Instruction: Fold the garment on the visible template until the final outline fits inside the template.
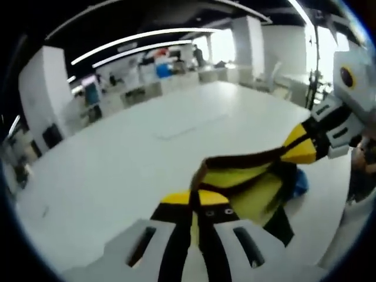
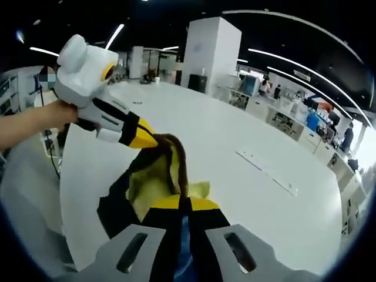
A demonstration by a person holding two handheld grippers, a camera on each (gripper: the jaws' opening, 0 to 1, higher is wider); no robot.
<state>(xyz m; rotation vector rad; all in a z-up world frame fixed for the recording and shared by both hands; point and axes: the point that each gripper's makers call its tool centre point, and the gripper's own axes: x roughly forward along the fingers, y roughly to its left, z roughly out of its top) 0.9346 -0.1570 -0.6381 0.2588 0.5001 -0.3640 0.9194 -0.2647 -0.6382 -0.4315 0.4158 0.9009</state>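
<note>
Both the left gripper (image 1: 195, 198) and right gripper (image 2: 179, 202), jaws clamped on the garment (image 1: 247, 179), lift soft, limp, light fabric best gripped at edges.

A broad white counter (image 1: 117, 170) is carrying the yellow-and-black garment (image 1: 252, 188), which is lying bunched at its near edge. A faint rectangular template outline (image 2: 267, 171) is sitting farther out on the surface.
</note>
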